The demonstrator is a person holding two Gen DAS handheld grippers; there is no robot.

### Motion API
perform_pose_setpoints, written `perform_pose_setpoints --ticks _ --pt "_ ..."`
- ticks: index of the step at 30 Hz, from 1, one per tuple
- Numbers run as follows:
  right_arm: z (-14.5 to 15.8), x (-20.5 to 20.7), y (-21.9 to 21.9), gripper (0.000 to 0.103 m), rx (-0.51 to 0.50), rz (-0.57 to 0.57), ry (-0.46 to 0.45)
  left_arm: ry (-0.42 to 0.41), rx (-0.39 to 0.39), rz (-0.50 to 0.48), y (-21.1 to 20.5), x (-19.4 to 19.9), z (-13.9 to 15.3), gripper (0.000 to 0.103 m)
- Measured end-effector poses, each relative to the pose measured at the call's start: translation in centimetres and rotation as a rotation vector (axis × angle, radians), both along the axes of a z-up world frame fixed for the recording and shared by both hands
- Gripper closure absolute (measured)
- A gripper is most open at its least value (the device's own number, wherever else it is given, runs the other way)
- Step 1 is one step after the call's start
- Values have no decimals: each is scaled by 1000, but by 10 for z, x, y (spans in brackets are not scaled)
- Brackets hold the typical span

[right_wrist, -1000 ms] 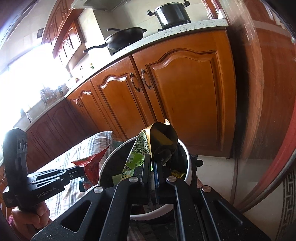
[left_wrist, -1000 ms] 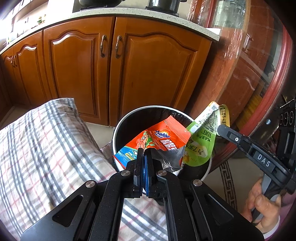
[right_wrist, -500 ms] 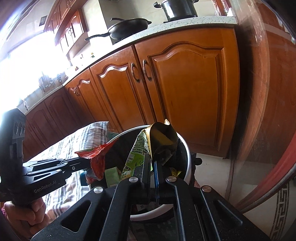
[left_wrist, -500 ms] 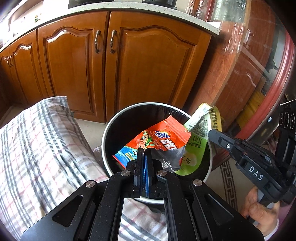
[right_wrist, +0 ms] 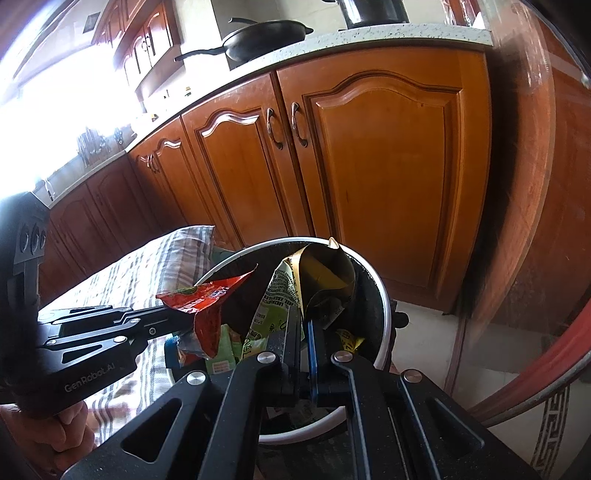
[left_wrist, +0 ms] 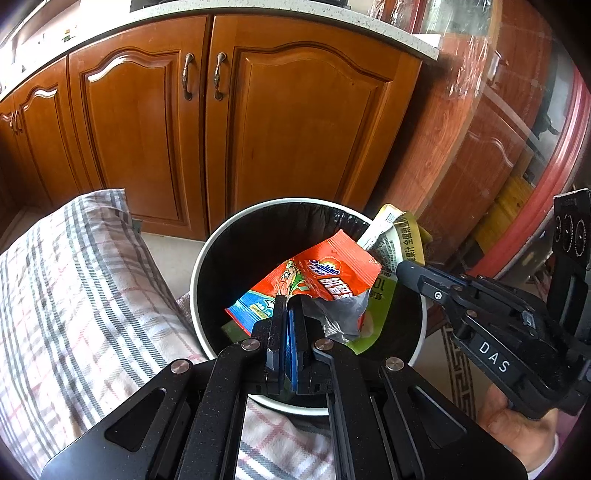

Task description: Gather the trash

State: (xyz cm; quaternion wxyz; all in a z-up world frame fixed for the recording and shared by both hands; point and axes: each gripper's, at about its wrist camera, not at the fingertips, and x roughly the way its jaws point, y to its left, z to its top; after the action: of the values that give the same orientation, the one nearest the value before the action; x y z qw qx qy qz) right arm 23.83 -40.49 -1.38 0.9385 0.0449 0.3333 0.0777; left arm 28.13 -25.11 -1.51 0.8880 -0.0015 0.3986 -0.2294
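Observation:
A round white bin (left_wrist: 199,266) with a black liner stands on the floor before the wooden cabinets; it also shows in the right wrist view (right_wrist: 384,295). My left gripper (left_wrist: 287,306) is shut on an orange snack wrapper (left_wrist: 325,273) and holds it over the bin's mouth. My right gripper (right_wrist: 300,317) is shut on a green and yellow wrapper (right_wrist: 314,273), also over the bin. In the left wrist view the right gripper (left_wrist: 406,269) comes in from the right with the green wrapper (left_wrist: 395,243). The left gripper (right_wrist: 184,314) with the orange wrapper (right_wrist: 207,299) shows at the left of the right wrist view.
A plaid cloth surface (left_wrist: 74,302) lies left of the bin, touching it. Wooden cabinet doors (left_wrist: 295,129) stand close behind. A red-rimmed glass panel (left_wrist: 535,166) is on the right. A pan (right_wrist: 266,33) sits on the counter. More trash lies inside the bin (right_wrist: 347,339).
Both grippers have moved forward and lower over the bin, still holding their wrappers. The bin's mouth now sits more under both wrappers.

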Motion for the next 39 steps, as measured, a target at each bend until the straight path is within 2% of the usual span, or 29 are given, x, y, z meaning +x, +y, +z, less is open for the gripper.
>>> perform_pose_setpoints --ticks 1,3,4,5,6,7,8,10,12,14,17,21,23,26,32,36,39 --pt "-1 1 0 100 0 2 4 3 2 1 0 1 -1 102" --pt "-3 4 0 99 7 10 17 17 5 0 -1 2 -2 95" --pt "-4 5 -1 95 13 14 21 26 7 0 -1 2 -2 82" --pt "-4 7 -1 94 21 13 24 23 10 3 1 1 -2 65" --pt "-5 8 -3 94 29 14 32 11 10 9 2 -2 -1 58" --pt "-6 10 -4 88 39 13 37 -2 9 13 5 -4 1 53" --pt "-6 10 -5 74 49 11 39 -9 11 16 7 -6 2 53" --pt "-7 7 -8 61 73 7 37 -17 8 23 13 -10 4 53" --pt "-6 4 -9 60 93 3 34 -20 0 34 22 -15 5 53" --pt "-4 -2 -8 53 110 2 29 -18 -21 49 33 -20 6 51" --pt "3 -15 -5 32 131 -1 1 -21 -55 82 53 -34 6 47" --pt "12 -37 2 18 183 -8 -31 -51 -108 136 78 -58 10 46" --pt "16 -50 8 9 196 -15 -47 -71 -131 163 93 -75 14 39" --pt "21 -70 21 4 211 -15 -74 -106 -155 199 113 -101 17 27" --pt "22 -105 47 0 207 -31 -100 -168 -108 252 143 -143 16 22" --pt "21 -123 66 0 170 -42 -112 -206 -112 267 158 -167 15 21" --pt "25 -138 77 0 143 -43 -147 -264 -124 275 166 -186 20 17"
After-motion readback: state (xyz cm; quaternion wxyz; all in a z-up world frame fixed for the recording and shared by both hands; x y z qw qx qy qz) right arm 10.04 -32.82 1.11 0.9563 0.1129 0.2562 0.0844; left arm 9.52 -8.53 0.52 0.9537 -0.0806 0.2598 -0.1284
